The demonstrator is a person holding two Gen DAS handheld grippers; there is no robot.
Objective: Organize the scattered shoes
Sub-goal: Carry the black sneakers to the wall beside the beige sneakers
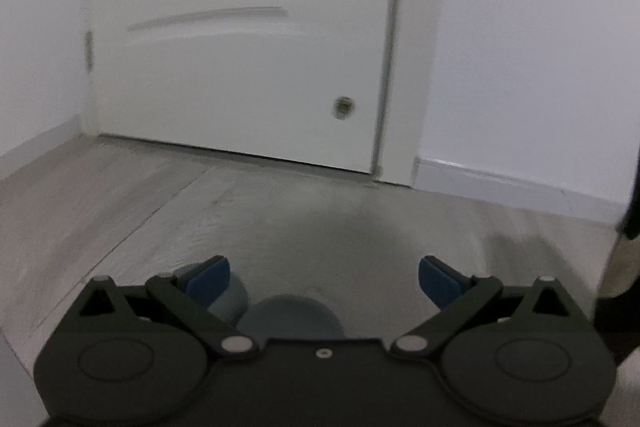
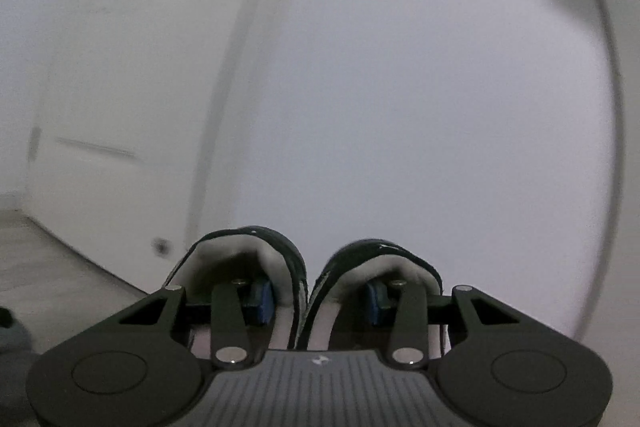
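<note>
My right tool [image 2: 316, 301] pinches the pair of black shoes [image 2: 308, 279] by their touching inner walls, at twelve o'clock, lifted. A loosened pinch could drop one. My left tool [image 1: 324, 281] hangs spread, empty.

Home entryway or hallway, white panelled door [image 1: 240, 75] closing it off, pale wood-look floor [image 1: 160, 211] running beneath, white baseboard [image 1: 500, 183] lining plain walls

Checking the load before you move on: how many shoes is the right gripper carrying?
2. The left shoe and the right shoe sit side by side, with the right gripper pinching their inner walls together, one finger inside each. Others may lie outside this view.
</note>
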